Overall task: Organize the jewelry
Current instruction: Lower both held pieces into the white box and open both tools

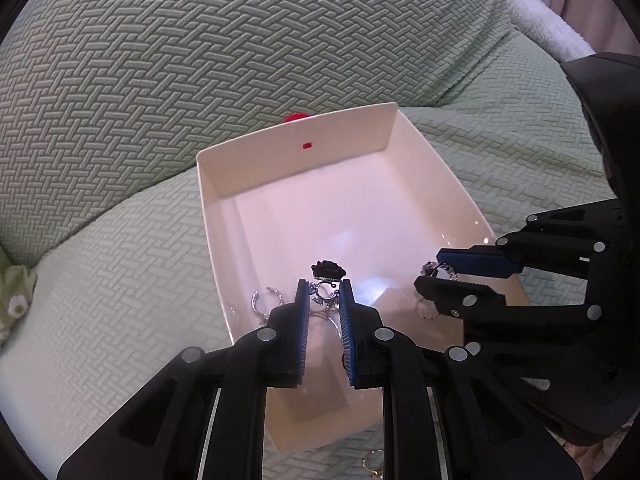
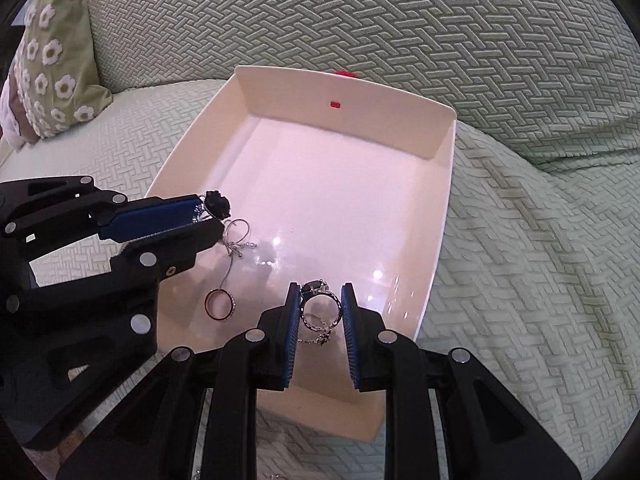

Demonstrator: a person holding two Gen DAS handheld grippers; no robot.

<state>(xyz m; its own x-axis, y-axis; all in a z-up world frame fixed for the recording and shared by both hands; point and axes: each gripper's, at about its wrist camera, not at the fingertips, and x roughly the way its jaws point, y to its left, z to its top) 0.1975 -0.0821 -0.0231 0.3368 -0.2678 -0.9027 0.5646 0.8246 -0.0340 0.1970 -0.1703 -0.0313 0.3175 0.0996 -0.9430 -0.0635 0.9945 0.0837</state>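
Observation:
A white tray (image 1: pixel 224 216) lies on a green couch; it also shows in the right wrist view (image 2: pixel 440 208). My left gripper (image 1: pixel 324 286) is shut on a silver ring with a black flower top (image 1: pixel 328 270), held low over the tray's near left part; it also shows in the right wrist view (image 2: pixel 216 204). My right gripper (image 2: pixel 320 294) is shut on a silver ring with a dark stone (image 2: pixel 320 300), just above the tray floor. More silver rings (image 2: pixel 316 328) lie under it. A gold-toned ring (image 2: pixel 219 305) and a silver ring (image 2: pixel 237 229) lie on the tray floor.
The couch back cushion (image 1: pixel 240 40) rises behind the tray. A flowered green pillow (image 2: pixel 52 52) leans at the far left. A red object (image 1: pixel 294 117) peeks behind the tray's far wall. Gold rings (image 1: pixel 372 462) lie on the couch in front of the tray. A white towel (image 1: pixel 548 20) is at the far right.

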